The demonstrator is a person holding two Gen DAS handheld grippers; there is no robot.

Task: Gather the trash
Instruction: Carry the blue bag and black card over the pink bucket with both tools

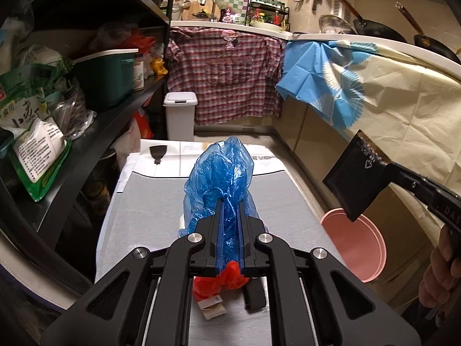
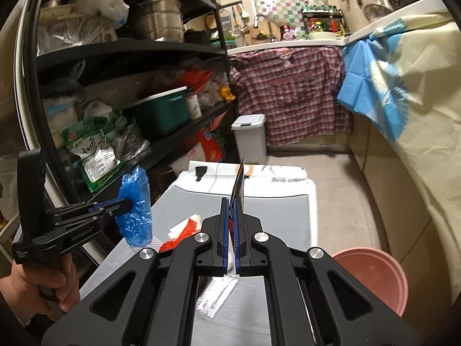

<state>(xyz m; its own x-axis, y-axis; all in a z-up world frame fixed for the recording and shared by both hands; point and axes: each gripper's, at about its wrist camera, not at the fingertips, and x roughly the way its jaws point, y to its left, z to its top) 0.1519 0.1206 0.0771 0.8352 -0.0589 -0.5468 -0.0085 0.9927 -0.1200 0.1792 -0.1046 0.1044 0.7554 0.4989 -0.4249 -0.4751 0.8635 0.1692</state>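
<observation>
My left gripper (image 1: 230,201) is shut on a crumpled blue plastic bag (image 1: 222,170) and holds it above the grey table top (image 1: 144,216); it also shows in the right wrist view (image 2: 125,203) with the bag (image 2: 135,201). My right gripper (image 2: 232,201) is shut on a flat dark wrapper (image 2: 239,181), edge-on here; the left wrist view shows it as a black packet (image 1: 354,173). A red and white wrapper (image 1: 222,279) and a small card piece (image 1: 211,308) lie on the table under the left gripper. A clear wrapper (image 2: 216,294) lies under the right gripper.
A pink basin (image 2: 374,276) stands on the floor right of the table. A white lidded bin (image 1: 180,115) stands at the far end. Black shelves (image 1: 95,121) full of bags and boxes run along the left. Cloth-draped counters (image 1: 389,92) run along the right.
</observation>
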